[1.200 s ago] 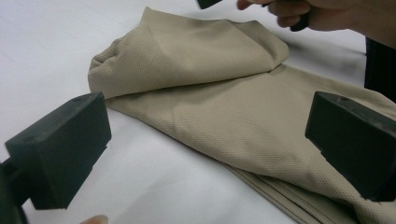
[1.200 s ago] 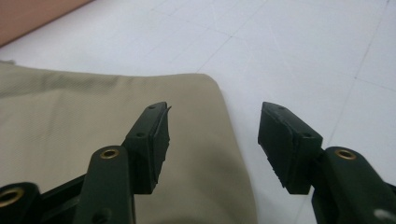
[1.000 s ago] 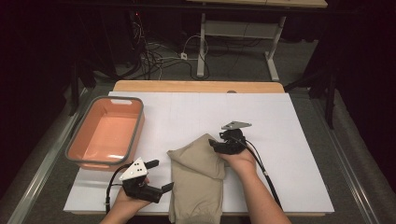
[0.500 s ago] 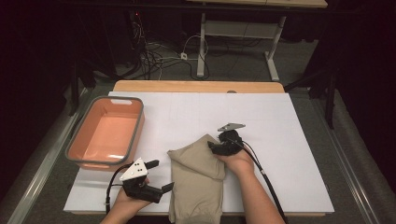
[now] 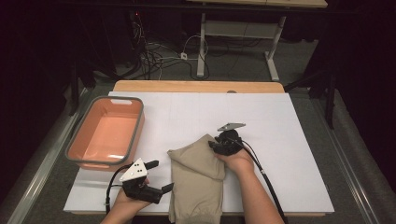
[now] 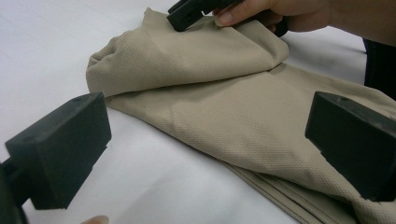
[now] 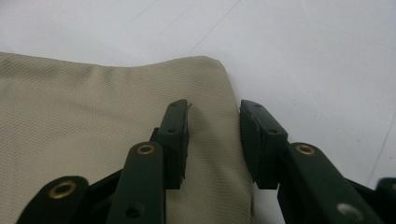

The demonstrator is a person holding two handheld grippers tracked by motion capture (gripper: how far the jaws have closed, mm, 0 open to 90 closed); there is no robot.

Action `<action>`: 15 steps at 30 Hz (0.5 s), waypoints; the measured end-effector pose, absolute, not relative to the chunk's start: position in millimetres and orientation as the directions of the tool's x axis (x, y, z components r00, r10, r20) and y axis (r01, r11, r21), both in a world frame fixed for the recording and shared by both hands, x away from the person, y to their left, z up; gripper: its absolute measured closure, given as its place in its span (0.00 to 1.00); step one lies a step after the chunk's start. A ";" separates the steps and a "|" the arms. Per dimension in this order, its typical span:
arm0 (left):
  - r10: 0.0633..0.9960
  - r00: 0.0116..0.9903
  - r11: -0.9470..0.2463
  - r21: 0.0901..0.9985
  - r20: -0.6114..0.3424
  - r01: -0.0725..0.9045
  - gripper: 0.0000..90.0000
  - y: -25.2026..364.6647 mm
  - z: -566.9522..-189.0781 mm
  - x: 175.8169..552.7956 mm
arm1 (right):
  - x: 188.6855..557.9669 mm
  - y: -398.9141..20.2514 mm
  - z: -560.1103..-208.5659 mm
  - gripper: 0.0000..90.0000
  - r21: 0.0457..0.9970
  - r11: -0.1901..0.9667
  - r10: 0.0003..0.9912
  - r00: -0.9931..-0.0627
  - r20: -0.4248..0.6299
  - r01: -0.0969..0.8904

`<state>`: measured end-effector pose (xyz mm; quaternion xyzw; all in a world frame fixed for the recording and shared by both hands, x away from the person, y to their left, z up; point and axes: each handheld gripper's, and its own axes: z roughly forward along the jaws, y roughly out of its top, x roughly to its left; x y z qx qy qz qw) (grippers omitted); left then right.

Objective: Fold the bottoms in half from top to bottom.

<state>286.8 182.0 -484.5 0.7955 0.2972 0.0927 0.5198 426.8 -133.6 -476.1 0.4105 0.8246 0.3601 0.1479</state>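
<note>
High view is showing us a beige, fine-weave folded cloth (image 5: 195,184) lying on the white tabletop (image 5: 280,126), near the front edge and between the person's two hands. Its upper part is doubled over into a rumpled flap, while the longer lower part is running toward the table's near edge.

We are seeing the right gripper (image 5: 218,146) resting at the flap's upper right corner. In the right gripper view its two black jaws are standing a narrow way apart over the cloth's edge (image 7: 140,140), having just been closing; fabric is lying between them, yet a gap is showing and the pads are not pressing on it. We are judging that if they close here they may be catching only the top layer, so that the fold would be sliding open when lifted. They may equally be nipping so near the edge that the cloth slips free.

We are seeing the left gripper (image 5: 159,177) hovering just beside the cloth's left side, jaws spread wide and holding nothing. The left gripper view is showing its jaws framing the cloth (image 6: 243,116), with the right gripper (image 6: 184,14) at the far flap. With nothing pinning the lower part, a pull on the flap could be dragging the whole cloth across the smooth tabletop, undoing the neat fold.

Farther left, an empty salmon-pink plastic tub with a grey rim (image 5: 74,151) is sitting well apart from the cloth.
</note>
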 end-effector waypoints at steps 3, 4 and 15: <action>0.571 0.805 -0.284 0.880 -0.165 0.382 0.00 181.5 -484.4 287.8 | 425.7 -133.8 -476.4 0.74 0.719 0.403 0.781 -0.622 0.052 0.566; 0.572 0.804 -0.283 0.880 -0.165 0.382 0.00 181.5 -484.4 287.9 | 425.2 -134.0 -476.9 0.75 0.722 0.399 0.781 -0.622 0.055 0.565; 0.575 0.802 -0.282 0.881 -0.161 0.379 0.00 181.4 -484.4 287.4 | 423.9 -134.5 -478.1 0.92 0.727 0.388 0.760 -0.643 0.095 0.567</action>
